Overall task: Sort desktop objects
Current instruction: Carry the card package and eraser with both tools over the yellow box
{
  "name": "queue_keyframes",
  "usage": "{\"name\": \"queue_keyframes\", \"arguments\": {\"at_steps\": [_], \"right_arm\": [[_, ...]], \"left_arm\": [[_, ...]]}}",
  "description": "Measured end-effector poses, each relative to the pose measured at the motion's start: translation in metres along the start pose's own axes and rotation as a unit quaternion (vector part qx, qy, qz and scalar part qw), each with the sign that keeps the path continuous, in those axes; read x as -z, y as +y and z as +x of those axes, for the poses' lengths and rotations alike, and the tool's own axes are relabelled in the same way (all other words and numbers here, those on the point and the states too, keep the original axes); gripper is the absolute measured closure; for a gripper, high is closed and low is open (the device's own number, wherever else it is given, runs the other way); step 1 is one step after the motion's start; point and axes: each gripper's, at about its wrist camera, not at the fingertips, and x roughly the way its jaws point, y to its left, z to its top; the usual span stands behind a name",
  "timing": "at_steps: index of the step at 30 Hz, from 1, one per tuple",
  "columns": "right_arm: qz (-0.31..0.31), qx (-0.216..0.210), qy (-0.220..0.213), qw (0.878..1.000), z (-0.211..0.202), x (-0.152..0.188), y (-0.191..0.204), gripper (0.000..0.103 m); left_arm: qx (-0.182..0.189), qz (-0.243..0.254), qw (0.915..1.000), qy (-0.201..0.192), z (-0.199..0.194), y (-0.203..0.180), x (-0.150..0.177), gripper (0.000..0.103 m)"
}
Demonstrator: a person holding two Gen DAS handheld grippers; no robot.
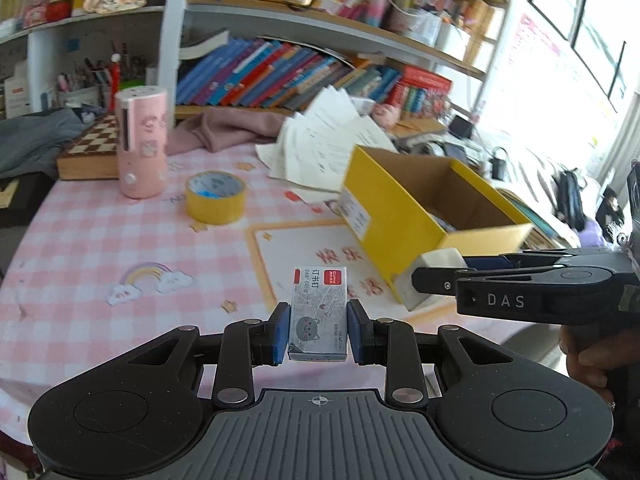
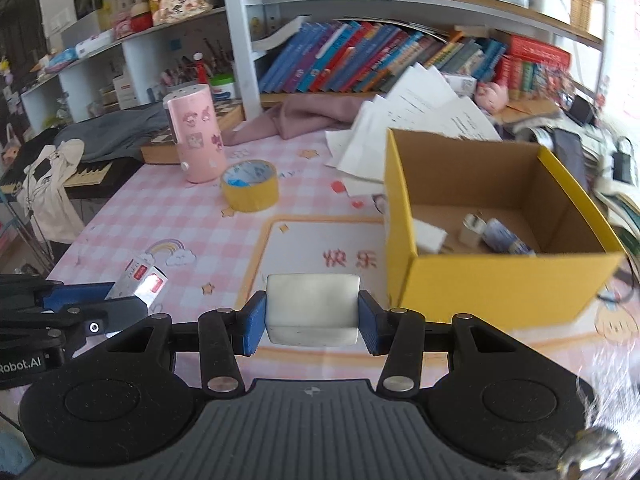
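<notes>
Left gripper (image 1: 319, 326) was clamped on the staple box (image 1: 319, 312); right gripper (image 2: 312, 320) was clamped on a white eraser (image 2: 312, 306). Yellow box (image 2: 500, 280) stood at two o'clock. Risk: its near wall could clip the cargo loose.

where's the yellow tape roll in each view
Left wrist: yellow tape roll sits left of centre, right of the pink cylinder.
Right wrist: yellow tape roll sits upper middle, again just right of the pink cylinder.
Shared landmark: the yellow box, right of the roll in both.

Both claws (image 1: 319, 330) (image 2: 312, 322) clamped (angled down)
</notes>
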Motion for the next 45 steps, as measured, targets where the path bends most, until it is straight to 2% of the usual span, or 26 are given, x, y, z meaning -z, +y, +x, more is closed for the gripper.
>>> {"name": "queue_keyframes", "arguments": {"at_steps": [12,26,37,45], "right_arm": [[0.039,0.038,-0.002,0.998,-0.033,0.027,-0.015,0.058],[0.099,0.103,0.0,0.99,-0.053,0.039,-0.061,0.058],[0.108,0.126,0.007,0.986,-0.048,0.027,-0.096,0.058],[0.111,0.142,-0.019,0.983,-0.048,0.011,-0.124,0.058]], "left_arm": [[0.045,0.038,0.9982,0.008,0.0,-0.024,0.003,0.075],[0.123,0.096,0.9873,0.031,0.037,-0.064,-0.01,0.075],[0.142,0.108,0.9836,0.027,0.063,-0.09,-0.029,0.075],[0.141,0.127,0.9819,0.002,0.076,-0.108,-0.051,0.075]]}}
